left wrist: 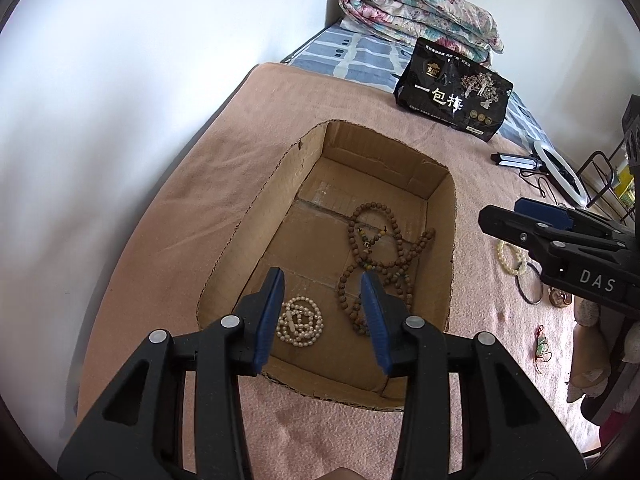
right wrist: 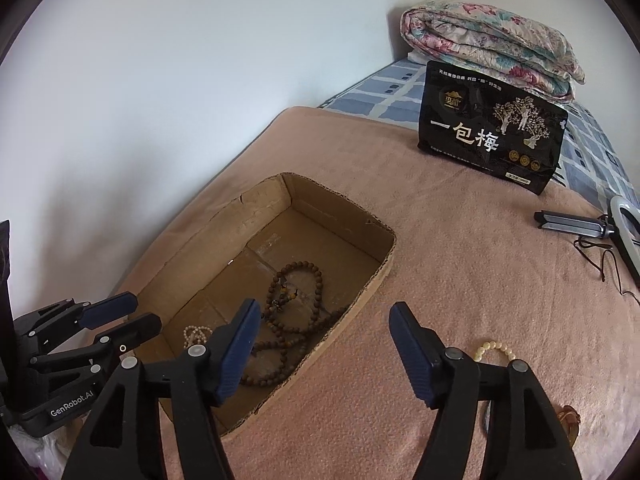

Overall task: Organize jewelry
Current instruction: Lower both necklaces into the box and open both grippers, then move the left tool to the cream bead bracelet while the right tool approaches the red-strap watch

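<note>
An open cardboard box [left wrist: 248, 236] [right wrist: 372, 280] lies on the pink blanket. Inside it are a long brown bead necklace [left wrist: 380, 256] [right wrist: 296, 320] and a coiled white pearl strand [left wrist: 300, 322] [right wrist: 196, 334]. My left gripper [left wrist: 324, 312] is open and empty above the box's near end, over the pearls; it also shows in the right wrist view [right wrist: 120, 316]. My right gripper [right wrist: 324, 340] is open and empty above the box's right wall. A cream bead bracelet [left wrist: 510, 258] [right wrist: 494, 350], a black ring [left wrist: 528, 288] and a small amber trinket [left wrist: 560, 298] [right wrist: 570, 420] lie on the blanket right of the box.
A black snack bag [left wrist: 452, 92] [right wrist: 492, 132] stands behind the box, with a folded floral quilt [left wrist: 420, 12] [right wrist: 492, 44] beyond. A ring light with folded stand [left wrist: 560, 168] [right wrist: 624, 232] lies at the right. A red-and-green charm [left wrist: 542, 346] lies near the right edge. A wall runs along the left.
</note>
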